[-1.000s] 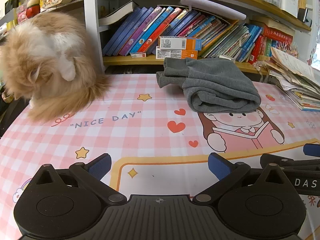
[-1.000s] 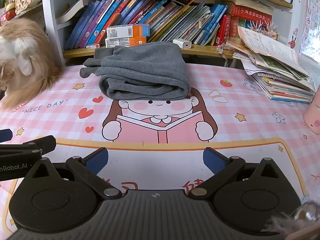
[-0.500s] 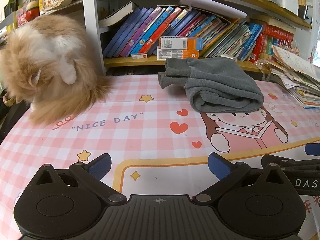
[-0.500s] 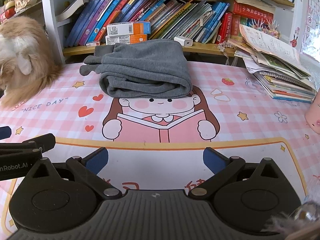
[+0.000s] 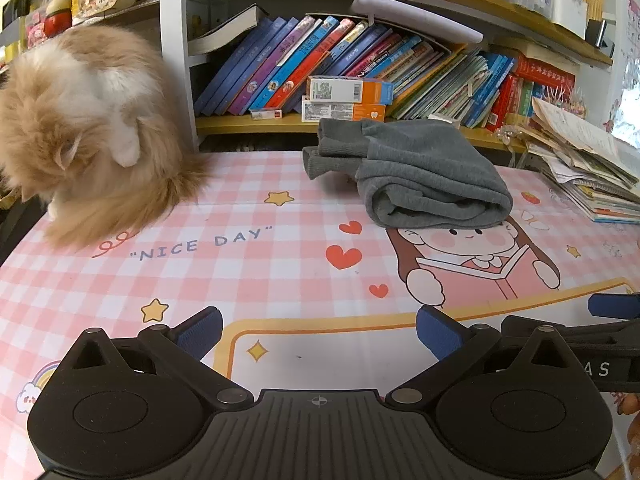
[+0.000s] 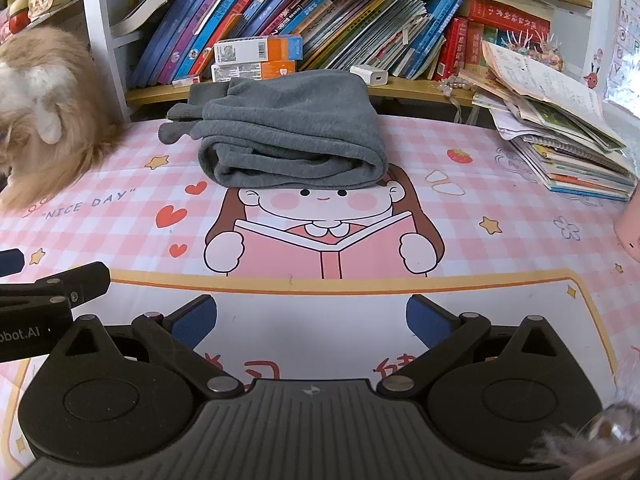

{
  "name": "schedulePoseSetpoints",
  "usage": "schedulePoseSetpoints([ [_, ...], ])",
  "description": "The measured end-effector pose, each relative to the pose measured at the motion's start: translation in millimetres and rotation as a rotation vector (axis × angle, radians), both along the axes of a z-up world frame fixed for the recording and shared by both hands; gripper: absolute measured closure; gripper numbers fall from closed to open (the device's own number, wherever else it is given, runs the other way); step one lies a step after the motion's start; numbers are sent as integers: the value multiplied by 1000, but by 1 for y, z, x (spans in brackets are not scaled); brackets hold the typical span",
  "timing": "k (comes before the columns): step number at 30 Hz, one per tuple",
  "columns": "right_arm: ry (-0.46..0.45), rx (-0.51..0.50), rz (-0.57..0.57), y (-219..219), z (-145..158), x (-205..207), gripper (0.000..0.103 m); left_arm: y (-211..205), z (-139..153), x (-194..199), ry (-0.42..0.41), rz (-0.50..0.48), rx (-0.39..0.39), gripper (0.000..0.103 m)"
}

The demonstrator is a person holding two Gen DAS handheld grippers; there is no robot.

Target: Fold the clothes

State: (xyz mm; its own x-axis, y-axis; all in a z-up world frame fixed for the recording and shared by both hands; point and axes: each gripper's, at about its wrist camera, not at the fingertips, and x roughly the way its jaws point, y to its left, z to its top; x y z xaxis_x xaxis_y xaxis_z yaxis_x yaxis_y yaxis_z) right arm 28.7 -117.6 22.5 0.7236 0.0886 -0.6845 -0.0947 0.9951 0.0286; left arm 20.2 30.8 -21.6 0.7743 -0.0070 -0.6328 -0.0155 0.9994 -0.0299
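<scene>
Folded grey fleece garment [image 6: 288,132] at far centre of pink checked tablecloth [image 5: 240,272]. Left gripper [image 5: 320,332], right gripper [image 6: 312,320] near, both spread, empty. Risk: fluffy ginger-and-white cat [image 5: 88,132] at far left stepping onto bundle, undoing fold.

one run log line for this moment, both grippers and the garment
left gripper: open, empty | right gripper: open, empty | grey garment: folded bundle on table mat, untouched | fluffy cat: on mat, left of garment
</scene>
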Motion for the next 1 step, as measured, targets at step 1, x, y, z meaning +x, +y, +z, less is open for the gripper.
schedulePoseSetpoints([
  [1,1,1,2,0,0,0,1,-1,0,0,4,3,1,0],
])
